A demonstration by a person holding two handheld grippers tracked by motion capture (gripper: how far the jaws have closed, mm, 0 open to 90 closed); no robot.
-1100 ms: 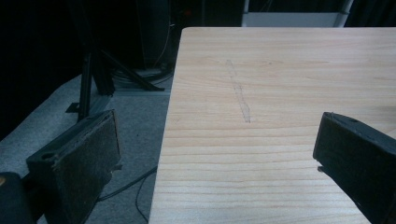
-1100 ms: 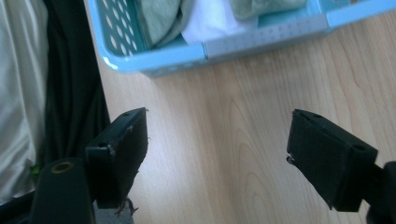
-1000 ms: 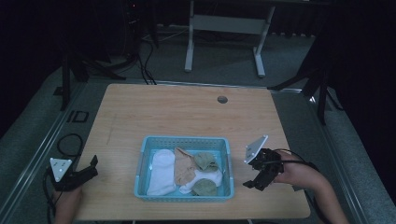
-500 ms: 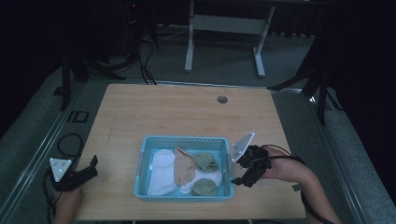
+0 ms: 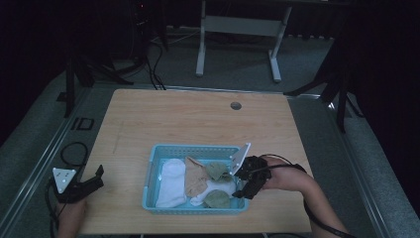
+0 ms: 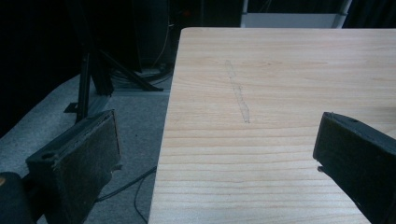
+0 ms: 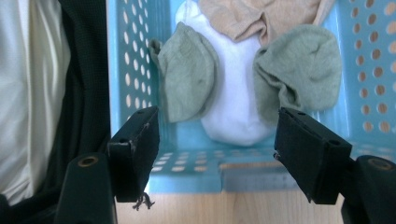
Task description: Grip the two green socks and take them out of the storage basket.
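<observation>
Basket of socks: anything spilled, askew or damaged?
Nothing spilled. The socks lie jumbled inside the blue basket, which sits square on the table. One oddity: a frayed thread hangs from a right tongs pad.

Your left gripper [image 5: 94,177] is black, with a grey three-cornered plate at its 9 o'clock end that carries small dark dots near the corners. A black cable loops off it toward 11 o'clock. In the left gripper view its two jaws are blocky black bars faced with rough, dark pads [image 6: 91,161]; a round hole sits in the top of the left bar.

Your right gripper [image 5: 242,186] is also black, with a pale plate tilted at 12 o'clock and a black cable curving round toward 4 o'clock. In the right gripper view each jaw shows brass-coloured screw holes, and a frayed thread hangs from the left pad [image 7: 140,151]. Your forearms are bare.
</observation>
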